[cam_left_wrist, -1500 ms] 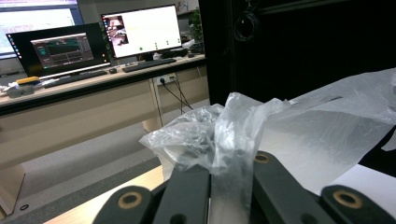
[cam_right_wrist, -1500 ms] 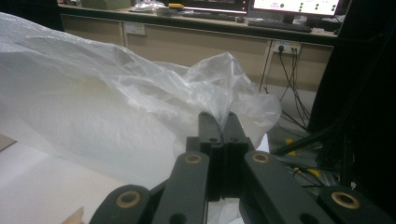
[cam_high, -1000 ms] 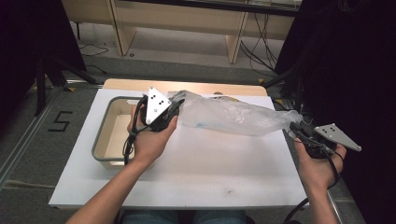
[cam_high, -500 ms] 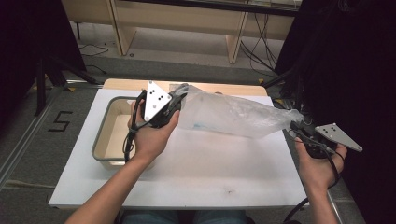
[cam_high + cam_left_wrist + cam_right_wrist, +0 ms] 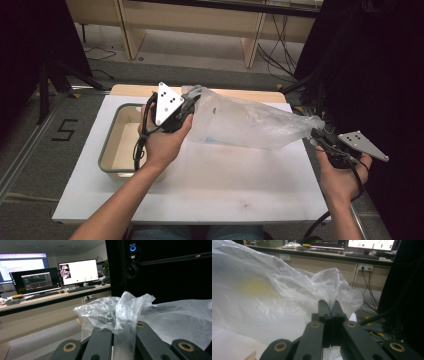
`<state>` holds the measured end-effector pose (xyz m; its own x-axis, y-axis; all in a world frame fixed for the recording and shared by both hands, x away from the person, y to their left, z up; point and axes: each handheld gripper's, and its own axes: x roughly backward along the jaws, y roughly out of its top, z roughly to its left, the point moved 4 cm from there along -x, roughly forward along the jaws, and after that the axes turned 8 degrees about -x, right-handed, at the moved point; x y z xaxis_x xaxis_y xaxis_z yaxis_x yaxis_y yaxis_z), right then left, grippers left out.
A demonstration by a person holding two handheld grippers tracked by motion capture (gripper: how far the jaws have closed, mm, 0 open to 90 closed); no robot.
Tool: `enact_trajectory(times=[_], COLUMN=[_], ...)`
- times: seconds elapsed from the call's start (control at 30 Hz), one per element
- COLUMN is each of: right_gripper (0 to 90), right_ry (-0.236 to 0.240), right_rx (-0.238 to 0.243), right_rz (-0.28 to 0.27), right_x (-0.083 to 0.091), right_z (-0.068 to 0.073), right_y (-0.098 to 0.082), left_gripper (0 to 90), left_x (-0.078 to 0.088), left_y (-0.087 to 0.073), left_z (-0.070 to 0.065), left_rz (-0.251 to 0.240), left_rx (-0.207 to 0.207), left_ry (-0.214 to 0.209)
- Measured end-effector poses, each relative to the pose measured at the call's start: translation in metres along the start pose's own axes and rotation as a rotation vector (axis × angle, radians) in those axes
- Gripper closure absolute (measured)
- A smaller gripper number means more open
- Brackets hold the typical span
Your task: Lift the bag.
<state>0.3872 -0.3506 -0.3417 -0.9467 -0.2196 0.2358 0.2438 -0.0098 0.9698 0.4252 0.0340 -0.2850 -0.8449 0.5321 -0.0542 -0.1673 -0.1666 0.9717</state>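
A clear plastic bag (image 5: 245, 122) hangs stretched above the white table top (image 5: 210, 180), held at both ends. My left gripper (image 5: 189, 107) is shut on the bag's crumpled left end (image 5: 120, 312), raised over the table's back left. My right gripper (image 5: 320, 135) is shut on the bag's other end (image 5: 332, 287) beyond the table's right edge, lower than the left. The film is pinched between the right jaws, which stand pressed together. A faint yellow patch (image 5: 254, 286) shows through the bag in the right gripper view.
A beige metal-rimmed tray (image 5: 107, 150) sits at the table's left, under my left hand. Wooden desk legs (image 5: 250, 45) and cables stand behind the table. A dark curtain (image 5: 380, 65) hangs at the right. Monitors (image 5: 77, 272) on a desk appear in the left gripper view.
My left gripper has lifted slightly and tipped, raising the bag's left end so the bag hangs higher and more taut. The right gripper has stayed put.
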Motion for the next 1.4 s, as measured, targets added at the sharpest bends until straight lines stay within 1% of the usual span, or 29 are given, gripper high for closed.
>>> enact_trajectory(times=[0.03,0.1,0.27,0.33,0.43,0.57,0.6,0.73,0.97,1.17,1.4], right_gripper=[90.0,90.0,90.0,90.0,90.0,90.0,90.0,89.9,89.8,89.6,89.6], right_ry=[0.001,0.001,0.003,0.002,-0.001,-0.008,-0.010,-0.022,-0.037,-0.044,-0.050], right_rx=[0.001,0.001,0.014,0.014,0.020,0.012,0.010,0.012,-0.002,0.003,0.002], right_rz=[0.002,0.002,0.010,0.010,0.009,0.006,0.006,0.010,0.020,0.039,0.061], right_x=[-0.001,-0.003,-0.010,-0.013,-0.019,-0.029,-0.031,-0.042,-0.058,-0.070,-0.078], right_z=[0.000,0.001,0.005,0.006,0.008,0.009,0.009,0.009,0.007,0.008,0.008], right_y=[0.000,0.000,-0.001,-0.001,-0.001,-0.003,-0.004,-0.008,-0.015,-0.019,-0.025], left_gripper=[89.2,89.2,89.2,89.2,89.2,89.1,89.1,89.1,89.0,88.8,88.4], left_x=[-0.001,-0.004,-0.010,-0.013,-0.018,-0.026,-0.028,-0.036,-0.047,-0.054,-0.060], left_y=[-0.002,-0.005,-0.017,-0.021,-0.028,-0.037,-0.039,-0.049,-0.065,-0.074,-0.082], left_z=[0.001,0.003,0.009,0.012,0.016,0.020,0.021,0.024,0.028,0.031,0.032], left_rz=[0.001,0.014,0.045,0.057,0.078,0.101,0.111,0.144,0.196,0.227,0.256], left_rx=[0.003,-0.004,0.003,0.010,0.007,0.003,-0.002,0.003,0.007,0.009,0.004], left_ry=[0.004,0.010,0.027,0.035,0.048,0.058,0.058,0.066,0.070,0.077,0.080])
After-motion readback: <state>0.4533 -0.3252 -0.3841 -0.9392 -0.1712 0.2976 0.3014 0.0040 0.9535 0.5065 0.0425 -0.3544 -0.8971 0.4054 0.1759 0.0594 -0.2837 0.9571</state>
